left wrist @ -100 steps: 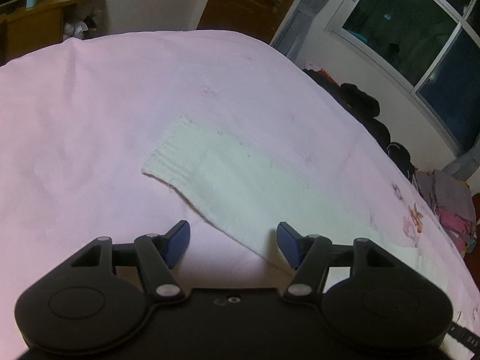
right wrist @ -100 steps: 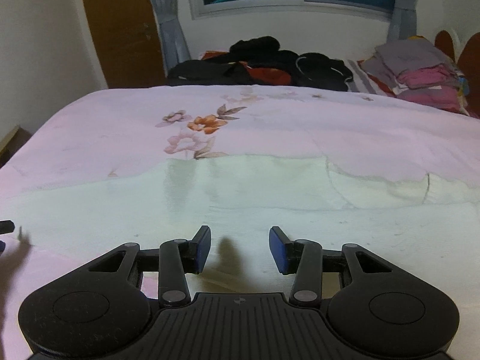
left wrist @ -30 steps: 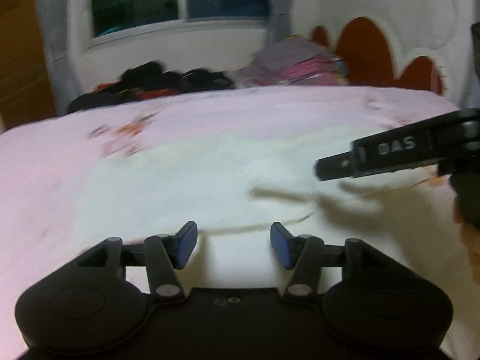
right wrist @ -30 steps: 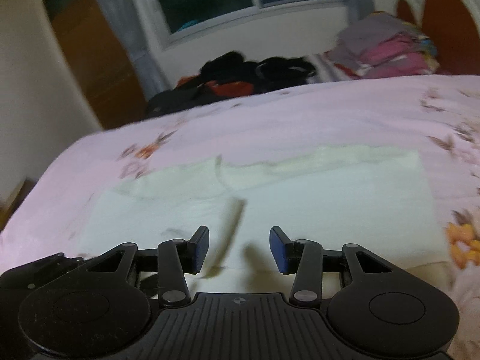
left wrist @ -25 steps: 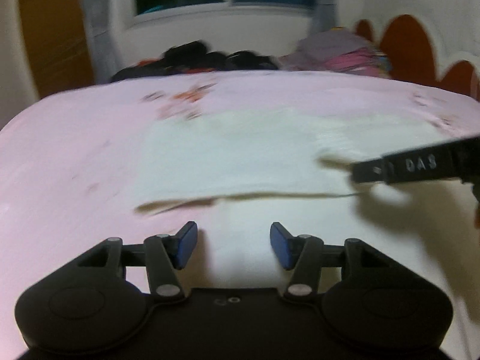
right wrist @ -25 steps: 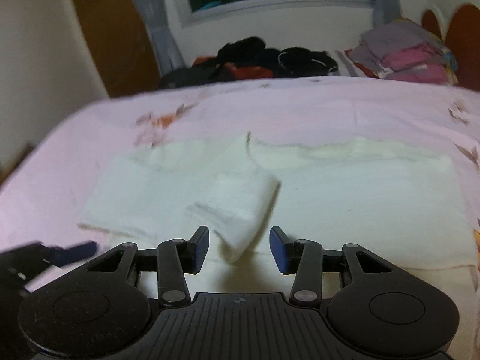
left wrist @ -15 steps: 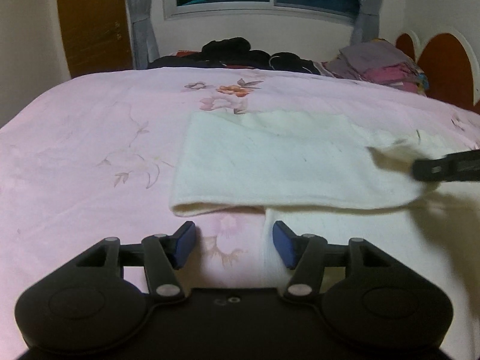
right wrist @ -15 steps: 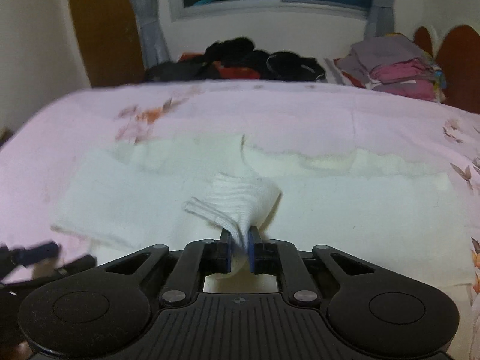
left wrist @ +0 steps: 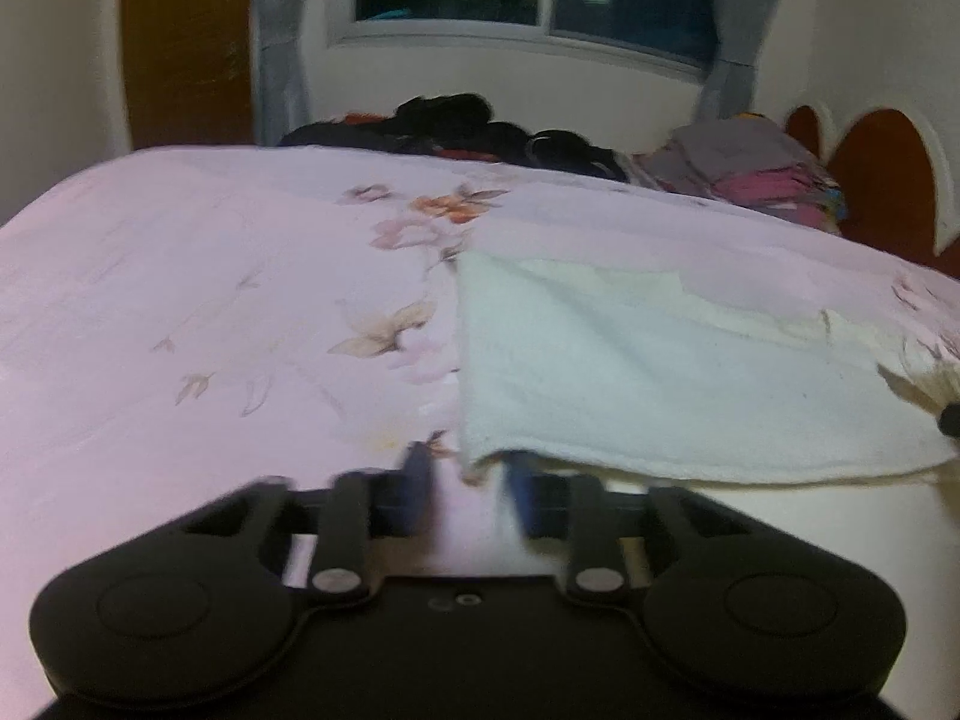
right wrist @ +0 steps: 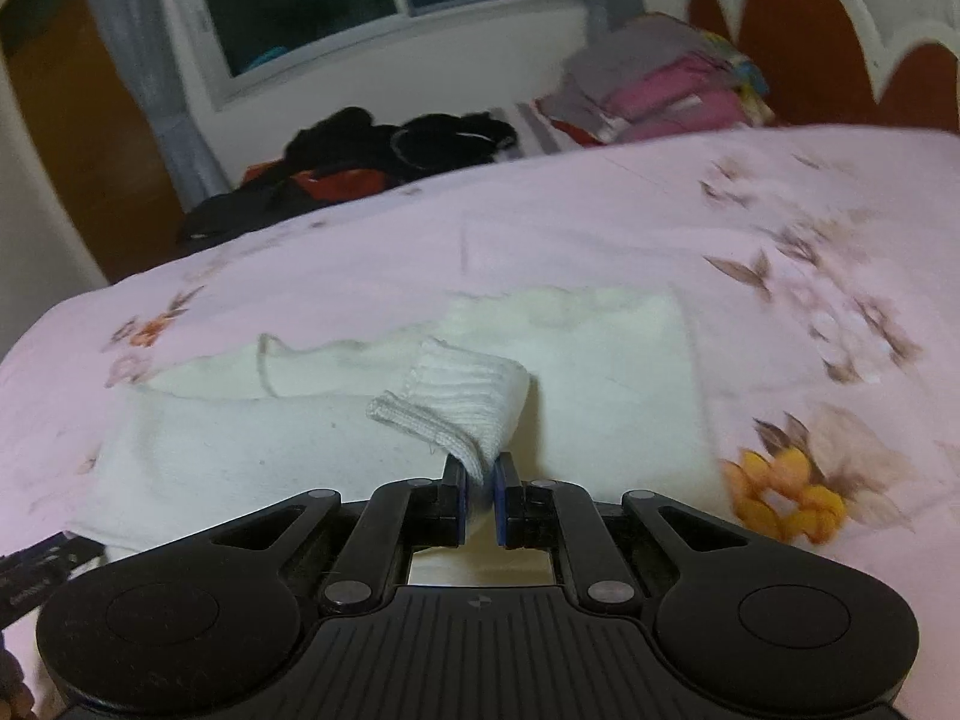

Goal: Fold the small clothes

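Your right gripper (right wrist: 479, 495) pinches the white garment's ribbed cuff (right wrist: 456, 402); your left gripper (left wrist: 465, 495), motion-blurred, stands partly open beside the garment's corner (left wrist: 480, 462).

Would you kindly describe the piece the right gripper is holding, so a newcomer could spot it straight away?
Start at the pink flowered bedsheet and find the cream garment spread across its middle. Near the garment's front edge a ribbed cuff curls upward, pinched by the right gripper, whose jaws are shut on it. It alone is raised and knit in fine ridges; the fabric around it lies flat and fuzzy.
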